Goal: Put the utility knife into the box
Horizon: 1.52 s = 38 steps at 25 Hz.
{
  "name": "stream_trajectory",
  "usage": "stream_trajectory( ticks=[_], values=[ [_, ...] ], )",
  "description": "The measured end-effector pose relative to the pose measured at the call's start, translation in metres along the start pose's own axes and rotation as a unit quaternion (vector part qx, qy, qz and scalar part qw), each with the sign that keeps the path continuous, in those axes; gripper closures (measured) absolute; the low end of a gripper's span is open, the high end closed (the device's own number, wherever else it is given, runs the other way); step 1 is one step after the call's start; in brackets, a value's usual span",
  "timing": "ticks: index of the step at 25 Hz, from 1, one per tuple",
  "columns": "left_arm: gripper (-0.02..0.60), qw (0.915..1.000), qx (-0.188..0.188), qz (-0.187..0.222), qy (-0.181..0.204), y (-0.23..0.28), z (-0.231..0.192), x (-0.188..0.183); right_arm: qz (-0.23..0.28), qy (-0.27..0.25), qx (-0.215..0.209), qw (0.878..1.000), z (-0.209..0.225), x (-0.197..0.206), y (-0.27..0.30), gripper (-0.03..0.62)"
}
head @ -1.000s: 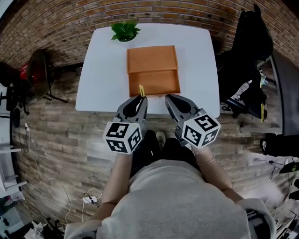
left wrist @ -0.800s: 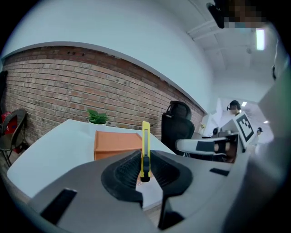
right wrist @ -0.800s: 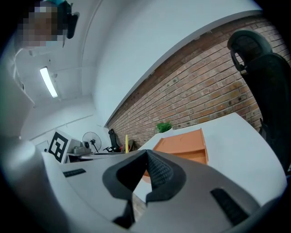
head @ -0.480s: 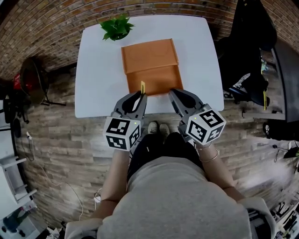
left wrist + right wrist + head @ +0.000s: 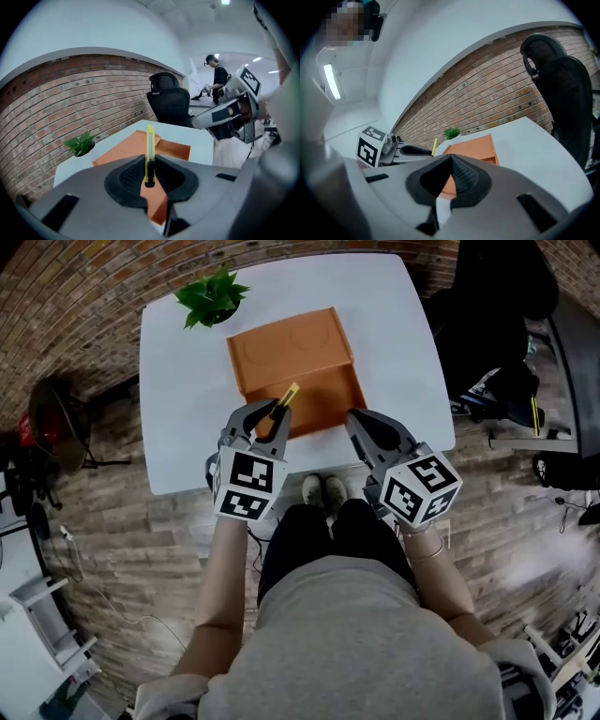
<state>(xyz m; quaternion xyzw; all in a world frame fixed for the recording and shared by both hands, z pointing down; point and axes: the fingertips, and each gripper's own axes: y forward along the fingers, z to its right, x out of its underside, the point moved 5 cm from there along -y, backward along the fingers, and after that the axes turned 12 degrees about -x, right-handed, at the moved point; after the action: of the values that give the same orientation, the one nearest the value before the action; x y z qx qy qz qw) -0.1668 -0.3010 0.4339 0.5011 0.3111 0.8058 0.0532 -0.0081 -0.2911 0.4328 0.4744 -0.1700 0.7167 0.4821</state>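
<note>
An orange box [image 5: 298, 367] lies open on the white table [image 5: 187, 418], its lid flat toward the far side. My left gripper [image 5: 265, 415] is shut on a yellow utility knife [image 5: 285, 397], which sticks out past the jaws over the box's near left part. In the left gripper view the knife [image 5: 150, 152] stands upright between the closed jaws, with the box [image 5: 136, 147] beyond. My right gripper [image 5: 361, 427] is shut and empty, just off the box's near right corner. In the right gripper view the box [image 5: 473, 147] and the knife [image 5: 434, 146] in the left gripper [image 5: 401, 151] show.
A small green plant [image 5: 212, 294] stands at the table's far left corner. A black office chair [image 5: 487, 324] is to the right of the table. Brick floor surrounds the table, and the person's feet [image 5: 323, 491] sit at its near edge.
Both grippers have moved forward toward the box. The knife tip has gone from the box's near edge to over its inside and now tilts to the right.
</note>
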Motion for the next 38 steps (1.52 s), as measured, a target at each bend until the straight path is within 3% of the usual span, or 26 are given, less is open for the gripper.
stream_trajectory(
  ticks=[4, 8, 13, 20, 29, 38],
  values=[
    [0.52, 0.9967, 0.025, -0.02, 0.075, 0.022, 0.004, 0.0, 0.001, 0.011, 0.025, 1.0, 0.011, 0.006, -0.005, 0.595],
    [0.52, 0.9872, 0.036, -0.041, 0.15, 0.045, 0.011, 0.005, 0.006, 0.024, 0.043, 0.999, 0.021, 0.012, -0.008, 0.595],
    [0.52, 0.9768, 0.071, -0.074, 0.188, 0.074, 0.026, 0.015, -0.001, 0.025, 0.059, 0.998, 0.037, 0.018, -0.009, 0.595],
    [0.52, 0.9615, 0.107, -0.12, 0.223, 0.102, 0.049, 0.033, 0.003, 0.033, 0.073, 0.997, 0.052, 0.019, -0.011, 0.595],
    [0.52, 0.9435, 0.129, -0.2, 0.231, 0.123, 0.055, 0.058, -0.013, 0.051, 0.061, 0.997, 0.054, 0.033, -0.005, 0.595],
    [0.52, 0.9467, 0.139, -0.197, 0.214, 0.126, 0.057, 0.061, -0.015, 0.053, 0.058, 0.997, 0.053, 0.038, -0.005, 0.595]
  ],
)
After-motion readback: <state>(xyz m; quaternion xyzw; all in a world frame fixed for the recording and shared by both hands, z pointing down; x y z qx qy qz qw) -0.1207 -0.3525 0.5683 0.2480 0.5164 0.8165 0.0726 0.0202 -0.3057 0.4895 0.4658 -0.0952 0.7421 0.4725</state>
